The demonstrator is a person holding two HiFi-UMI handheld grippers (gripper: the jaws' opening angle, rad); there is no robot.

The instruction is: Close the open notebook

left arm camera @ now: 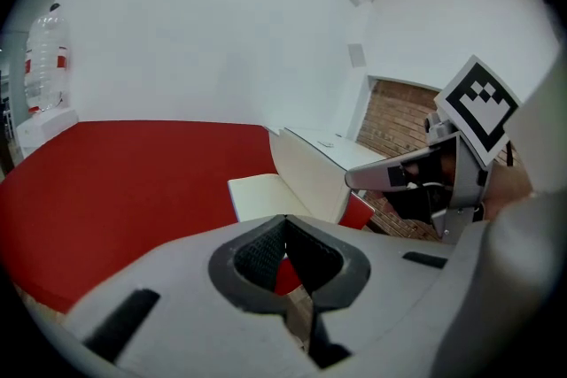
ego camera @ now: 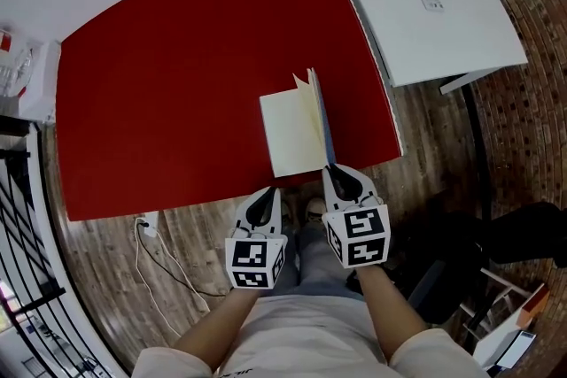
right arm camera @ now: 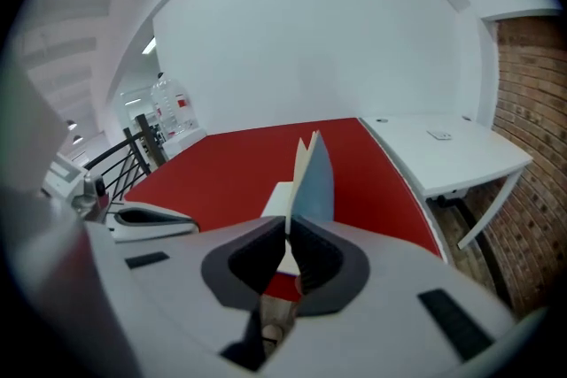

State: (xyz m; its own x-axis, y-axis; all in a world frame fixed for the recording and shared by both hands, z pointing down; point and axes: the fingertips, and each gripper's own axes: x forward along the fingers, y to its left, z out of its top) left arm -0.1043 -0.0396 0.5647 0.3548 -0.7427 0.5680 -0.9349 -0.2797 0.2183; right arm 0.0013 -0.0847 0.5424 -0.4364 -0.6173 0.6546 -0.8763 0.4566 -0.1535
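Red table (ego camera: 177,75); notebook (ego camera: 291,135) cream pages, blue cover; white desk (ego camera: 425,13); brown wood-plank floor (ego camera: 199,230).

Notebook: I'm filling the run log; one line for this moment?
notebook: left half flat, blue cover upright | right gripper: shut on blue cover | left gripper: shut, empty

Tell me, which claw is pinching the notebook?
The right claw. It is shut on the raised blue cover of the notebook, while the left claw is shut on nothing.

Ahead of the right gripper (ego camera: 333,173), the notebook (ego camera: 292,133) shows matt cream paper pages; the table (ego camera: 159,75) beneath looks smooth, matt red.
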